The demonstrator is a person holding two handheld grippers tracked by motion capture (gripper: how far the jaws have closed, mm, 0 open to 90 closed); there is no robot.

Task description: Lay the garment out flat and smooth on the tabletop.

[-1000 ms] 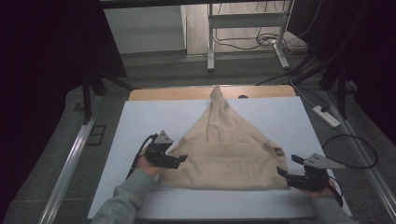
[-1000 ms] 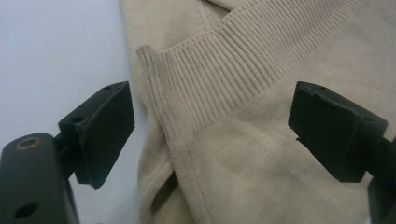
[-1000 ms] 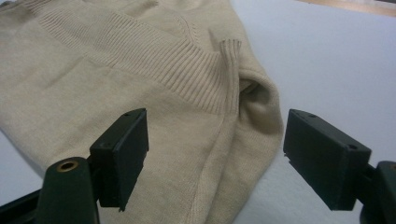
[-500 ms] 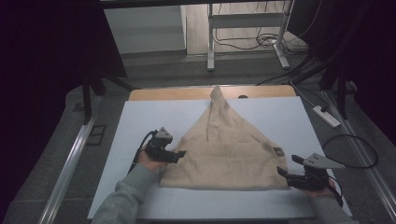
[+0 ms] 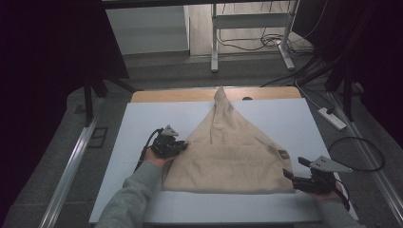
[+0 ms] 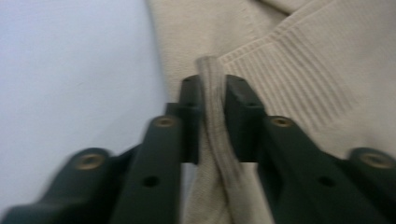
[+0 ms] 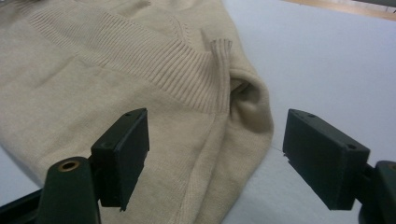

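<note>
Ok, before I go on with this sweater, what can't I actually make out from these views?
- High view: the left gripper pinch on the beige sweater is too small to read; the left gripper view shows its jaws, just closed, on a fabric fold.
- High view: the sweater's underside and inner layers are hidden by its top layer.
- Right gripper view: the right gripper stands open; the hem near it is cut off by the bottom edge.
</note>
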